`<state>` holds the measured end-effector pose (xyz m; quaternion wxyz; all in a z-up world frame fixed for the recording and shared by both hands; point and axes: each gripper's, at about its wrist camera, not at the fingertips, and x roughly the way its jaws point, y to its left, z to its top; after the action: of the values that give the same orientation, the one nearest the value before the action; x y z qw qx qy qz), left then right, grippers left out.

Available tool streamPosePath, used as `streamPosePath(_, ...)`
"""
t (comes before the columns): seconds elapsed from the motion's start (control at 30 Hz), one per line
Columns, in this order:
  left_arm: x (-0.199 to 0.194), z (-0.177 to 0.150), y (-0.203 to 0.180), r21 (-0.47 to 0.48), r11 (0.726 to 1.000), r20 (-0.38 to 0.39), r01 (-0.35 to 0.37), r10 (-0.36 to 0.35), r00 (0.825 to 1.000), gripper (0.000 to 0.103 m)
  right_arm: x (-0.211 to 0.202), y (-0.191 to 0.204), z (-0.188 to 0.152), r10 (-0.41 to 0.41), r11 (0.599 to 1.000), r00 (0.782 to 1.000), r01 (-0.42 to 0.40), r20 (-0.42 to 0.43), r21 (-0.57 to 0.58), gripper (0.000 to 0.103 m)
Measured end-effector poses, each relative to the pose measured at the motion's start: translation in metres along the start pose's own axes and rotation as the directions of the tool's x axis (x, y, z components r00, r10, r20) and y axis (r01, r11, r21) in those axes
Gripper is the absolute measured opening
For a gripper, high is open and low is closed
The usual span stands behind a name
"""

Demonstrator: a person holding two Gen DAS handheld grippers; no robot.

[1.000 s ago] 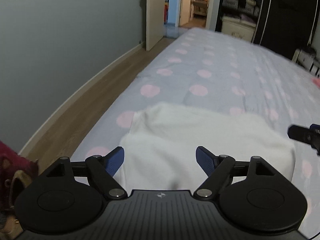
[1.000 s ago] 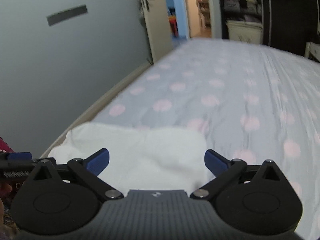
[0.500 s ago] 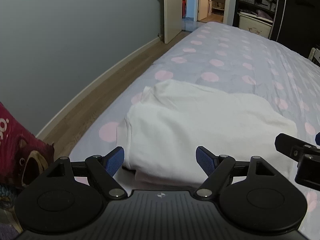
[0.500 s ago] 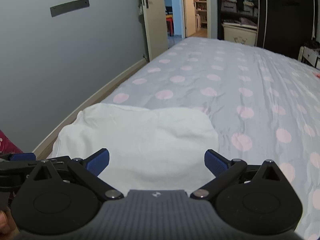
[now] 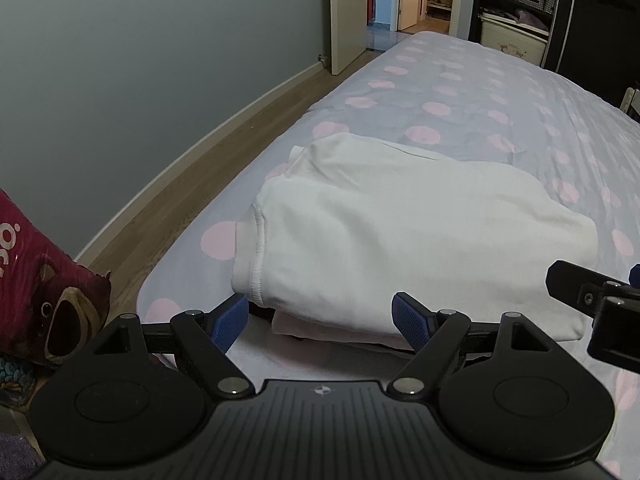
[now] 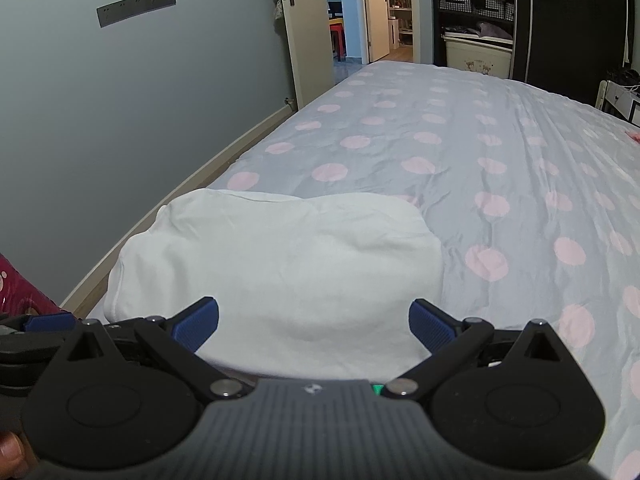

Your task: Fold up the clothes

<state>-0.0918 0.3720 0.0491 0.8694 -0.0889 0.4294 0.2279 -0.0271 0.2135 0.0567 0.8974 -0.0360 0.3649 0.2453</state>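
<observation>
A white garment (image 5: pixel 400 232) lies folded into a thick rectangle near the bed's left edge, also seen in the right wrist view (image 6: pixel 280 268). My left gripper (image 5: pixel 322 320) is open, hovering just in front of the garment's near left corner with nothing between its blue pads. My right gripper (image 6: pixel 314 326) is open too, held over the garment's near edge and empty. The right gripper's tip (image 5: pixel 592 292) shows at the right side of the left wrist view.
The bed (image 6: pixel 500 168) has a grey sheet with pink dots stretching far ahead. A wooden floor strip (image 5: pixel 200 168) and grey wall run along the left. A red bear-print pillow (image 5: pixel 48 292) sits at near left. A doorway (image 6: pixel 360 20) and dark wardrobe (image 6: pixel 560 20) stand beyond.
Both grippers have drawn back and risen from the garment, which now shows more fully folded in both views. Both stay open.
</observation>
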Motion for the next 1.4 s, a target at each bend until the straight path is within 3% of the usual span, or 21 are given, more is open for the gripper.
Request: streamPosePath(1.4, 0.002, -0.004, -0.014, 0.036, 0.999, -0.011, 0.005, -0.005, 1.0, 0.079, 0.0, -0.003, -0.004, 0.008, 1.0, 1.0, -0.008, -0.014, 0.008, 0.102)
